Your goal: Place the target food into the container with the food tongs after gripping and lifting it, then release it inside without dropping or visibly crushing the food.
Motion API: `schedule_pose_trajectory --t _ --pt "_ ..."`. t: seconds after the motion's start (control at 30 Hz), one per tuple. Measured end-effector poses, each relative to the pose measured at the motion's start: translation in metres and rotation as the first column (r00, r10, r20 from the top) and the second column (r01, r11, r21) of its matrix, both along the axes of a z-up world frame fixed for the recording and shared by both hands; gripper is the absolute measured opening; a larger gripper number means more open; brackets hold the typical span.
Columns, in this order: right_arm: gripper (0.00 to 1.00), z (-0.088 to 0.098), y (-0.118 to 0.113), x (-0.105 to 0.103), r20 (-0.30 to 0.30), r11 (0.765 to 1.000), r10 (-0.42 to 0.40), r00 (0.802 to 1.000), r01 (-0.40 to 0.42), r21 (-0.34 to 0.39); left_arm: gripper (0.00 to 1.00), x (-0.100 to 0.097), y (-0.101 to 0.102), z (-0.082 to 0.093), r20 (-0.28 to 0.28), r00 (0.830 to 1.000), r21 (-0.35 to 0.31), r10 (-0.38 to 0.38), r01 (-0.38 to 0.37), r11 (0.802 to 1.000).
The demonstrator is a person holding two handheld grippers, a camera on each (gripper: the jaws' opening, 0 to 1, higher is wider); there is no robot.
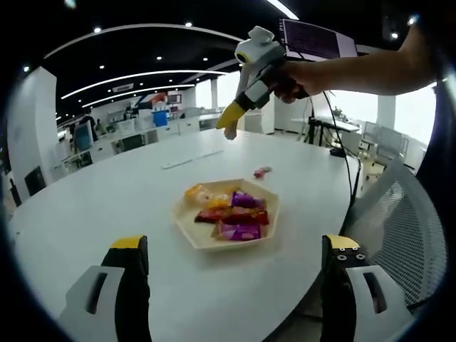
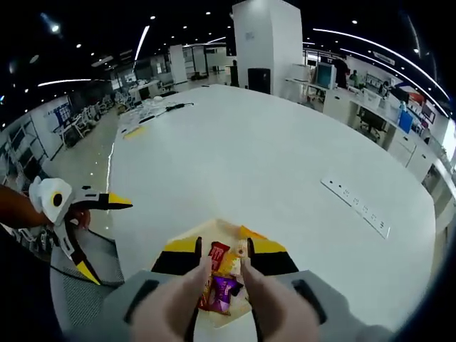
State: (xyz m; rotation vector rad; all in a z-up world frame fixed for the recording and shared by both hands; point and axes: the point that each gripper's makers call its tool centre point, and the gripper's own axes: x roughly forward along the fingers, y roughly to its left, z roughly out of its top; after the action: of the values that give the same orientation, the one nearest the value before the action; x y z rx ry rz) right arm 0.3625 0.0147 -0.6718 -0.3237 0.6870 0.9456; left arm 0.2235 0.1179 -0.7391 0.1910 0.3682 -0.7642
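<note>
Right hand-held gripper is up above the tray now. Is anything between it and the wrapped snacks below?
Nothing visible. The right hand-held gripper hangs directly over the beige hexagonal tray, its tong-like tips pointing at the colourful wrapped snacks. The white table around it is bare.

One tray (image 1: 187, 226), several snack packets (image 1: 241, 229)

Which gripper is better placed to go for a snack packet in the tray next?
Right, probably. The right gripper hangs directly over the tray of snack packets. The left gripper sits back near the table edge, open, tray ahead of it.
</note>
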Motion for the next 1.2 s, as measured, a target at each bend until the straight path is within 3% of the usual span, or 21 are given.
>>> schedule_pose_trajectory --t 0.73,1.2 --pt "0.26 0.014 -0.022 0.010 0.028 1.000 0.015 0.999 -0.015 -0.014 0.99 0.000 0.001 0.000 -0.001 1.000 -0.004 0.001 -0.001 1.000" --pt "0.27 0.013 -0.039 0.016 0.037 0.998 0.060 0.998 -0.059 -0.019 0.99 0.002 0.002 0.000 -0.003 1.000 -0.010 0.012 -0.012 1.000"
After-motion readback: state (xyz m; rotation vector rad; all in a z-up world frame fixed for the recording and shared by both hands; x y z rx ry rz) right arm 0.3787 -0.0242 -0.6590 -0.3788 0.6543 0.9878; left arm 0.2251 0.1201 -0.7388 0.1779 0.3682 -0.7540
